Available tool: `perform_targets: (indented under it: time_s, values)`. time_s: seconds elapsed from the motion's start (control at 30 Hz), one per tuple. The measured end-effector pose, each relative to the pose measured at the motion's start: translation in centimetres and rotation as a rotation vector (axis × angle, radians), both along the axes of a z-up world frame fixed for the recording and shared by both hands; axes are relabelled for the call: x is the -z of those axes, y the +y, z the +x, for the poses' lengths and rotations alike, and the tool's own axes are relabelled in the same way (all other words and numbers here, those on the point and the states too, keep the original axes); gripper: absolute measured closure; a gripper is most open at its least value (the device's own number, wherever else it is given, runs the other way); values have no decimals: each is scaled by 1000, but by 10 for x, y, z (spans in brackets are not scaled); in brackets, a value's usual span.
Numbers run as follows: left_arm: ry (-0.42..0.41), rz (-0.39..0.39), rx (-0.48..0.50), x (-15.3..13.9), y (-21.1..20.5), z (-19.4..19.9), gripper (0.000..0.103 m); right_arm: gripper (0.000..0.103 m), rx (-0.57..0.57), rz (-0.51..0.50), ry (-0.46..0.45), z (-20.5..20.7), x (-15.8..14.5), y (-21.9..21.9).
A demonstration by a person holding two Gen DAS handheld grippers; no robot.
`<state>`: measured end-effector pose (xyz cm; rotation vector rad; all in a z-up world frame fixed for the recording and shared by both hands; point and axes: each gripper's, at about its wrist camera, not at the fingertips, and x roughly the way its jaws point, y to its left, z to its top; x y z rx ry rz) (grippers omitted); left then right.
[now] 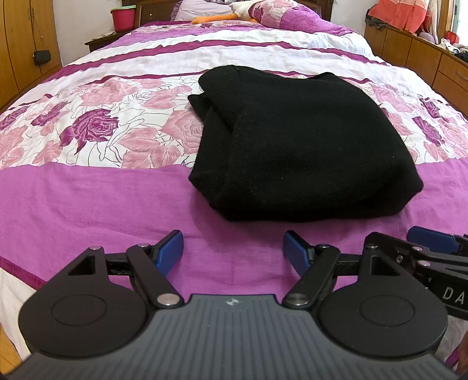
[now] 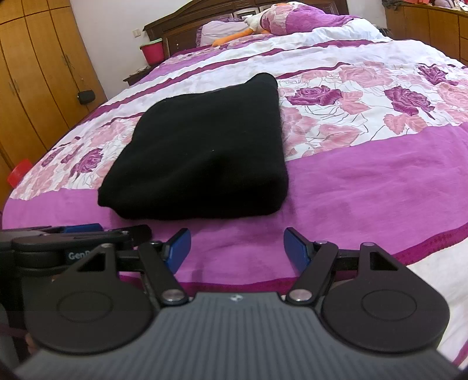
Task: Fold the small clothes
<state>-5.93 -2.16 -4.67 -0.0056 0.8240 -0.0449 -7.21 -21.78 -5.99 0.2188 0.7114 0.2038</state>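
- A black garment (image 1: 298, 140) is seen folded into a thick, squarish bundle, laid flat on the bedspread (image 1: 87, 198) across the border of the plain purple band and the rose print.
- The folded edge is turned toward the near side; loose layered edges are left at the far left corner, so the folding is judged largely done.
- The left claw (image 1: 233, 252) is held released, nothing between its blue pads (image 1: 169, 251), over bare purple cloth just short of the bundle's near edge.
- The right claw (image 2: 237, 250) is likewise held released and empty, near the bundle's near right corner, not touching.
- Both claws are kept side by side and angled down at the bundle, probably to leave it undisturbed while it is checked.
- Pillows (image 2: 292, 20) and a red bucket (image 1: 123, 18) are noted far off at the headboard.
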Motion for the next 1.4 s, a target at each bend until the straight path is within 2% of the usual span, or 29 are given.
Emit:
perform_targets:
  time_s: [1.4]
  values:
    - [6, -6, 9, 0, 1, 1, 24, 31, 0, 7, 1, 0, 0, -1]
